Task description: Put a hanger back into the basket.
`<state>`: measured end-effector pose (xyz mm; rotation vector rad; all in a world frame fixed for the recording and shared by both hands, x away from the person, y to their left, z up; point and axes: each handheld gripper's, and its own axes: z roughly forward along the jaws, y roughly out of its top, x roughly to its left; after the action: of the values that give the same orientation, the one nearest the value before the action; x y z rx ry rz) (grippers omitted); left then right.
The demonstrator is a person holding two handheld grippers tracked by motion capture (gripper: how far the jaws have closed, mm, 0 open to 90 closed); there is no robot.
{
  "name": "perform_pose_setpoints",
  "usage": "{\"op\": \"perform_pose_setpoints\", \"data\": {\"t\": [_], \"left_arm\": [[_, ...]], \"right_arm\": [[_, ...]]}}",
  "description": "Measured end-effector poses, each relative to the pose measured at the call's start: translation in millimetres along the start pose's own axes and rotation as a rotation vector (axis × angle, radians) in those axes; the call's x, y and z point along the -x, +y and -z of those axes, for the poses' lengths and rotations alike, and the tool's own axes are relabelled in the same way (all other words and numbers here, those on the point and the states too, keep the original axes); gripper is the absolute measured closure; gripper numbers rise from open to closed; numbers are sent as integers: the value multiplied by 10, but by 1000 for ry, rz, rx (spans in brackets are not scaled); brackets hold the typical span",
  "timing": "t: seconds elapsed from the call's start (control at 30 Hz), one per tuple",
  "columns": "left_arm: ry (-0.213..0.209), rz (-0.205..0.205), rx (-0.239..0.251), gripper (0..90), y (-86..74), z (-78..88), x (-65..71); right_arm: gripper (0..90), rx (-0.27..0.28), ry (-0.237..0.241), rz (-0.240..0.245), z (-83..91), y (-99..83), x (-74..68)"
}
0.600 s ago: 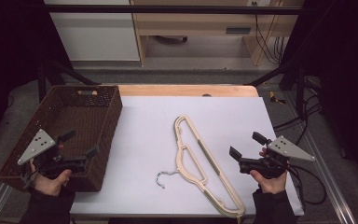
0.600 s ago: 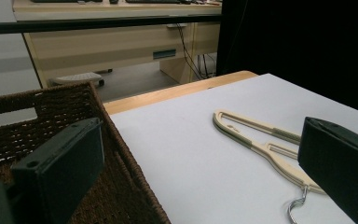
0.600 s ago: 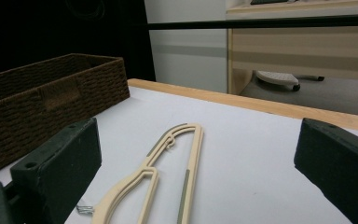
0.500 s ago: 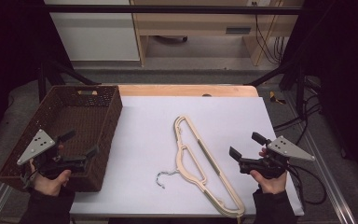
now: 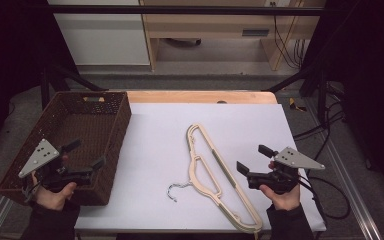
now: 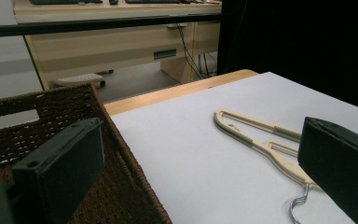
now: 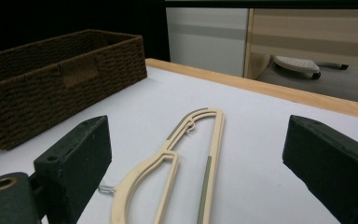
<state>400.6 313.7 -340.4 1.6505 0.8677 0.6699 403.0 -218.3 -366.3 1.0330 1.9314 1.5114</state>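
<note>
Here the cream hanger (image 5: 215,175) is lying flat on the white table (image 5: 155,150), a little right of the middle, its long bar running from the far middle down toward the near right edge. Its metal hook (image 5: 176,190) is curling out on the left side of the hanger's near half, touching the tabletop. In the right gripper view the hanger (image 7: 177,172) is showing between the two black jaws but farther off, on the surface, with grey strips set into its arms.

The right gripper (image 5: 256,162) is hovering just beside the hanger's near end, to its right, pointing left toward it. Its jaws are standing wide apart with nothing between the pads, and the person's right hand (image 5: 280,192) is gripping it from below near the table's front edge.

The left gripper (image 5: 82,156) is sitting over the near right corner of the brown wicker basket (image 5: 70,107), well apart from the hanger, its jaws likewise spread wide and holding nothing. The left hand (image 5: 55,195) is holding it at the basket's front wall. In the left gripper view the basket's woven rim (image 6: 121,158) is running between the jaws, with the hanger (image 6: 261,140) lying beyond on the right.

The basket is resting at the table's left side, touching the white surface's edge.
</note>
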Motion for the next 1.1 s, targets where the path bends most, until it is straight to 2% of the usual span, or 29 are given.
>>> {"op": "perform_pose_setpoints", "data": {"t": [0.13, 0.17, 0.27, 0.33, 0.4, 0.5, 0.57, 0.6, 0.73, 0.8, 0.97, 1.0, 1.03, 1.1], "left_arm": [[0, 2, -2, 2, -4, -10, 11], [-2, 1, -2, 2, -4, -13, 12], [-3, -1, -5, 2, -6, -21, 17], [0, 0, -3, 1, -8, -28, 24], [-1, -1, -1, 2, -7, -30, 25], [1, -7, -2, 2, -8, -29, 23], [2, -4, -1, 2, -8, -29, 19], [1, -5, 0, 2, -8, -29, 21], [-3, -14, -5, 2, -4, -30, 32], [-18, -17, -7, 3, -1, -58, 73], [-50, -25, -23, 12, 0, -152, 181], [-69, -24, -30, 17, -5, -198, 232], [-78, -28, -36, 17, -7, -227, 263], [-94, -44, -57, 27, -12, -304, 347]], "right_arm": [[122, -19, 11, 14, -68, -2, -87], [160, -30, 41, 16, -107, -8, -127], [180, -51, 56, 30, -164, -20, -175], [220, -82, 86, 43, -279, -46, -281], [228, -92, 96, 43, -329, -57, -321], [241, -178, 126, 75, -523, -128, -467], [249, -194, 133, 72, -565, -151, -484], [273, -220, 145, 57, -639, -198, -499], [296, -261, 148, 66, -740, -278, -517], [297, -275, 147, 71, -771, -305, -520], [267, -263, 140, 86, -758, -310, -510], [234, -228, 148, 80, -713, -286, -496], [234, -228, 148, 80, -713, -286, -496], [185, -172, 146, 69, -638, -241, -456]]}}
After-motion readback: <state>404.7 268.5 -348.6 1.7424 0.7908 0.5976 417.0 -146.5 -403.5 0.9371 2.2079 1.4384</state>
